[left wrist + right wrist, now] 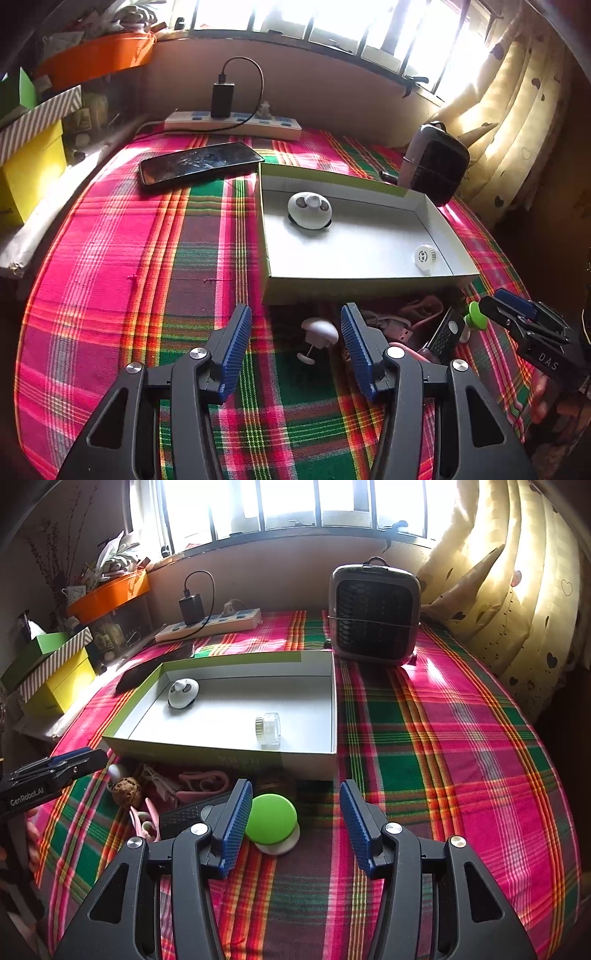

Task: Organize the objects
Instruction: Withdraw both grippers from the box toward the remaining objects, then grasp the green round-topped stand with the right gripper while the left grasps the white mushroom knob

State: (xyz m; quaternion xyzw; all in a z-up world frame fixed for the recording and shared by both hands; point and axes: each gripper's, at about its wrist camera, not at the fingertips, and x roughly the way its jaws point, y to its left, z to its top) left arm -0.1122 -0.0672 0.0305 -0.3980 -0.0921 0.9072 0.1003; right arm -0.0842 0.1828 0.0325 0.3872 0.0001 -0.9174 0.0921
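A shallow white box (354, 284) (310, 764) sits on the plaid cloth. It holds a white round gadget (309, 209) (183, 693) and a small clear jar with a ribbed cap (424, 256) (268, 728). My left gripper (295, 328) is open above a white mushroom-shaped piece (320, 331) lying in front of the box. My right gripper (295, 812) (513, 310) is open over a green mushroom-shaped piece (271, 818) (478, 315), which rests against its left finger.
In front of the box lie pink cables (199, 779), a black remote (184, 818) (445, 334) and a brown ball (127, 791). A phone (199, 164), a power strip (232, 123) and a small heater (375, 613) stand further back. Boxes (55, 675) are stacked at the left.
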